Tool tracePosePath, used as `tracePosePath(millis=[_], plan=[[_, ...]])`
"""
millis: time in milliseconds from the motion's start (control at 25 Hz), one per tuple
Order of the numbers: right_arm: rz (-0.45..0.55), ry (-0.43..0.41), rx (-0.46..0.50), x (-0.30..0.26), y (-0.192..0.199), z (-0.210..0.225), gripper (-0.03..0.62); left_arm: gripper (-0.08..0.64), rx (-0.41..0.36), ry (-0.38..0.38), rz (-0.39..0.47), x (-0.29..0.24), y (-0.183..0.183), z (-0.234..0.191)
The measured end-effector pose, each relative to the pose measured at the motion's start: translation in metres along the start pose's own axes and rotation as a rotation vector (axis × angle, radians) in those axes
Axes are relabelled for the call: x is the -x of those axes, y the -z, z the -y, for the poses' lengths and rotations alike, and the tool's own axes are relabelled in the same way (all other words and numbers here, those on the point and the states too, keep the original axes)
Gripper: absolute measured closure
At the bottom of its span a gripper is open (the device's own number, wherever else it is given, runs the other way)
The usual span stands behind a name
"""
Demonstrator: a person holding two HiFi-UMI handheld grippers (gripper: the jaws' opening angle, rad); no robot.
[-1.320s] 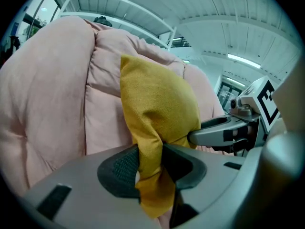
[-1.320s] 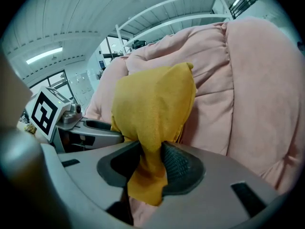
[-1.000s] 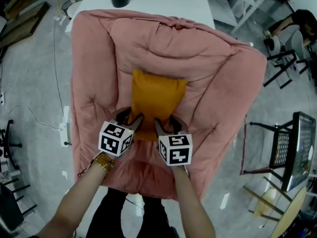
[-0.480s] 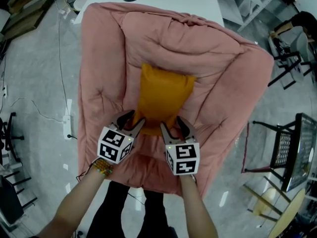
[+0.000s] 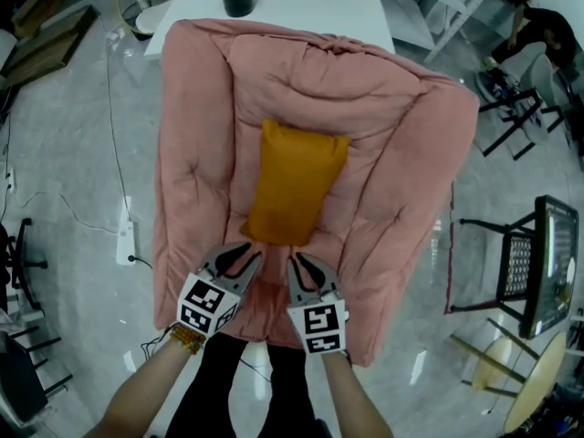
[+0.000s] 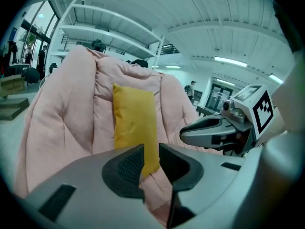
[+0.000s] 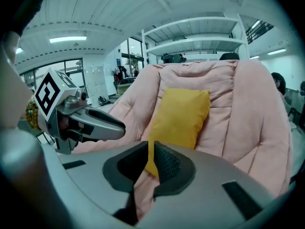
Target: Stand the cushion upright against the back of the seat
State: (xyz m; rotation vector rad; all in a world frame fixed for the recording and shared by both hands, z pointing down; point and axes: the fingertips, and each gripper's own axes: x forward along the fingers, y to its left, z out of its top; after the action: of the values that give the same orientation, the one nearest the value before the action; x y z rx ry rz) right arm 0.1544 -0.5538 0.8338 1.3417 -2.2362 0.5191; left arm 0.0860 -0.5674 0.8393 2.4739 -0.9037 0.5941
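Left gripper (image 5: 245, 252) jaws had just been closing; a narrow gap was left, with nothing held between them. Right gripper (image 5: 299, 263) jaws had just been closing too, down to a thin slit, also empty. Both were held over the front edge of the pink seat (image 5: 392, 126), clear of the orange cushion (image 5: 294, 182). Cushion was stood on end, leaned against the seat back, roughly centred.
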Motion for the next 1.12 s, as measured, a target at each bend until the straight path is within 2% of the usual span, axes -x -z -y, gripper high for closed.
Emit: tracePosePath(millis=[160, 320, 520, 840, 1040, 1120], plan=[[0.016, -0.014, 0.015, 0.027, -0.009, -0.032, 0.557, 0.488, 0.003, 0.009, 0.011, 0.034, -0.003, 0.019], [0.030, -0.027, -0.027, 0.051, -0.027, -0.059, 0.563, 0.517, 0.000, 0.026, 0.014, 0.065, -0.016, 0.036], [0.021, -0.079, -0.025, 0.078, -0.046, -0.076, 0.569, 0.531, -0.043, 0.068, 0.041, 0.105, -0.051, 0.063], [0.103, -0.141, -0.041, 0.141, -0.136, -0.087, 0.569, 0.531, -0.091, 0.062, 0.086, 0.172, -0.115, 0.086], [0.166, -0.219, -0.061, 0.182, -0.175, -0.095, 0.569, 0.531, -0.103, 0.095, 0.120, 0.202, -0.149, 0.108], [0.179, -0.225, -0.066, 0.193, -0.182, -0.096, 0.569, 0.531, -0.115, 0.104, 0.120, 0.210, -0.157, 0.114]])
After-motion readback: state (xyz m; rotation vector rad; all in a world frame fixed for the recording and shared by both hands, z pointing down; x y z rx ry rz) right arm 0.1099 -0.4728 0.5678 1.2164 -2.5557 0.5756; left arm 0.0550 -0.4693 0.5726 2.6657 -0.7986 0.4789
